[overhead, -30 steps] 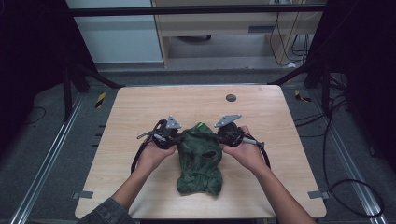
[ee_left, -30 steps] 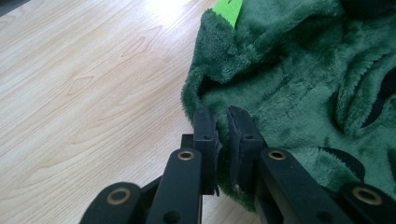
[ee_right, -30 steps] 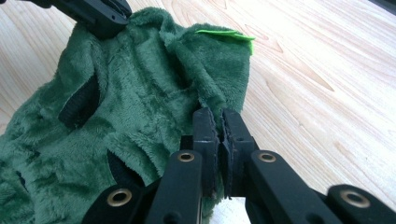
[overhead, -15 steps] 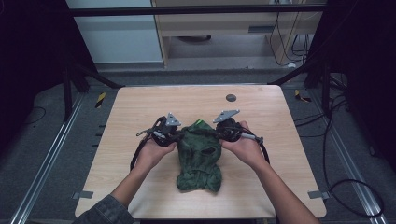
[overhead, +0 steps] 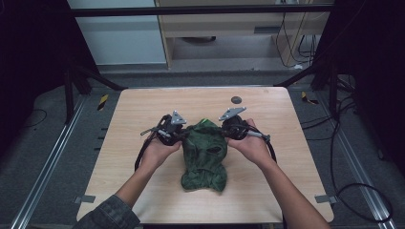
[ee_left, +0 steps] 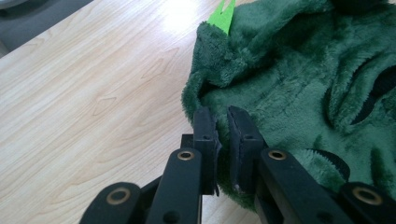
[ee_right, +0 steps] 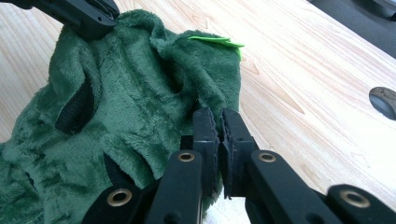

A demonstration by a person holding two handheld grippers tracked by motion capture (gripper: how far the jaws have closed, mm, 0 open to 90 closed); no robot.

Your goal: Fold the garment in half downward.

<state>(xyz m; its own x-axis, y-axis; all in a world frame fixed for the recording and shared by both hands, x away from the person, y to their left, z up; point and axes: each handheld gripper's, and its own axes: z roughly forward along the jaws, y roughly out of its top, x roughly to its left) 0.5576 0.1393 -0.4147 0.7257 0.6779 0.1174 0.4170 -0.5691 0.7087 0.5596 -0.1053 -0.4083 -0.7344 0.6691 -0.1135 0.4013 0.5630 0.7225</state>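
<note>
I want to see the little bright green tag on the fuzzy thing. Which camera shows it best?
The left gripper view: the bright green tag stands close up against the pale table, at the edge of the green fleece. The right gripper view shows it flatter and thinner; in the high view it is a tiny speck.

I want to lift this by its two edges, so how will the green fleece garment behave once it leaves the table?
The green fleece garment will probably sag in the middle: it already lies in soft folds. It looks light, thin plush. Slipping seems unlikely, since the left gripper and right gripper each pinch a fuzzy edge with closed fingers.
</note>
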